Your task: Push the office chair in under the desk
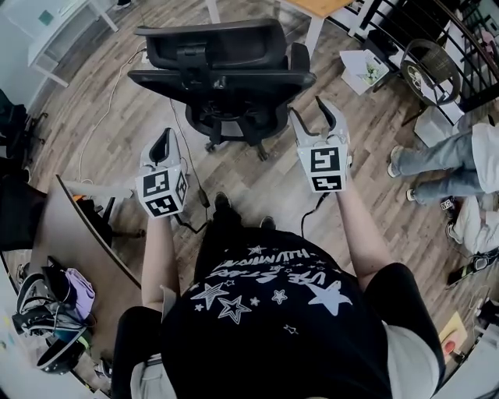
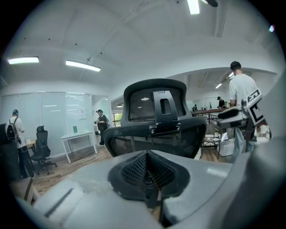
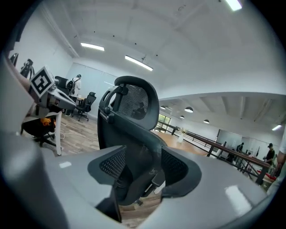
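**Left gripper** [image 1: 164, 145]: jaws closed flat together with nothing between them. It sits at 7 o'clock of the chair, clear of it, and points at the backrest.

**Right gripper** [image 1: 310, 118]: jaws stand apart and hold nothing. The backrest shows through the gap, but the pads do not touch it. It sits at 5 o'clock of the chair.

**Office chair** [image 1: 222, 70]: black, with a mesh back and a headrest, its back turned to the person. It stands on the wooden floor [image 1: 257, 187] at 12 o'clock of both grippers.

**Surface** [image 1: 321, 6]: a wood top on white legs, just beyond the chair at 12 o'clock. Whether the seat reaches under it cannot be told.

**Second surface** [image 1: 66, 234]: brown, at 8 o'clock.

**Bystander's legs** [image 1: 437, 156]: at 3 o'clock.
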Motion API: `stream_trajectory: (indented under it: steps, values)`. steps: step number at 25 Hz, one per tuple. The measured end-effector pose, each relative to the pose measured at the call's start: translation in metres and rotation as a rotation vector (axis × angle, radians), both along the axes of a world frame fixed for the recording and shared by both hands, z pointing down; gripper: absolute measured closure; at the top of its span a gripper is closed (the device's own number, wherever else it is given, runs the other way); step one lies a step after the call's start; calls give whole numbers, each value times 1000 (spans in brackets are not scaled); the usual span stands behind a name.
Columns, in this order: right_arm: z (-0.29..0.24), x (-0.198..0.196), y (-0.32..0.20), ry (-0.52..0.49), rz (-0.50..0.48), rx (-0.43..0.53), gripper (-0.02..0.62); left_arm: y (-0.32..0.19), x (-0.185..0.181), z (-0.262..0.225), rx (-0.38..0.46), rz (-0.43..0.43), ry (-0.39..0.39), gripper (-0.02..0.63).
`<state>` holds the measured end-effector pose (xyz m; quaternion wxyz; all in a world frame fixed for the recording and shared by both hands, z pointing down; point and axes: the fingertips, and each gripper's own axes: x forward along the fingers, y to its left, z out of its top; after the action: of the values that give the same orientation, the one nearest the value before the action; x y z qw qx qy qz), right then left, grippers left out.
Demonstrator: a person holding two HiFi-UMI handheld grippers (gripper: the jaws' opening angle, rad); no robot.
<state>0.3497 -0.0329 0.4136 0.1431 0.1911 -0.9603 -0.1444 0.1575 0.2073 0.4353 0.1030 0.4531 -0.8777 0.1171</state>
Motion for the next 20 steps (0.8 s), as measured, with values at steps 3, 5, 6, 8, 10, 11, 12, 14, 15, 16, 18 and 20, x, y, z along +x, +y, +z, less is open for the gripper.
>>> stream_trajectory:
  steps: [3,5,6,8,10,11,12,14,15,16,18,20]
  values:
    - [1,-11,-3,23,16,23,328,-9,-17,-5,-10,22,-45,604]
    - [3,-18,-4,40,27,33,313,-15,-29,-9,-15,37,-71,604]
    - [4,-22,-6,48,36,46,305,-17,-37,-11,-18,41,-86,604]
    - [3,-30,-12,61,64,77,293,-22,-52,-13,-30,50,-121,604]
    - [2,-36,-17,76,89,108,272,-28,-65,-13,-66,87,-176,529]
    - [2,-40,-19,87,98,126,258,-31,-70,-12,-93,110,-214,438]
    - [2,-44,-21,100,105,147,253,-33,-77,-11,-123,124,-257,409]
    - [1,-51,-24,124,119,195,244,-35,-92,-6,-175,130,-337,379]
    - [1,-54,-25,133,127,218,242,-35,-99,-5,-196,133,-376,358]
    - [0,-57,-26,142,134,240,236,-37,-106,-5,-216,138,-417,343]
    - [-1,-65,-29,167,144,283,215,-42,-119,-9,-256,155,-492,321]
    - [0,-73,-32,203,151,319,212,-48,-131,-10,-301,182,-553,306]
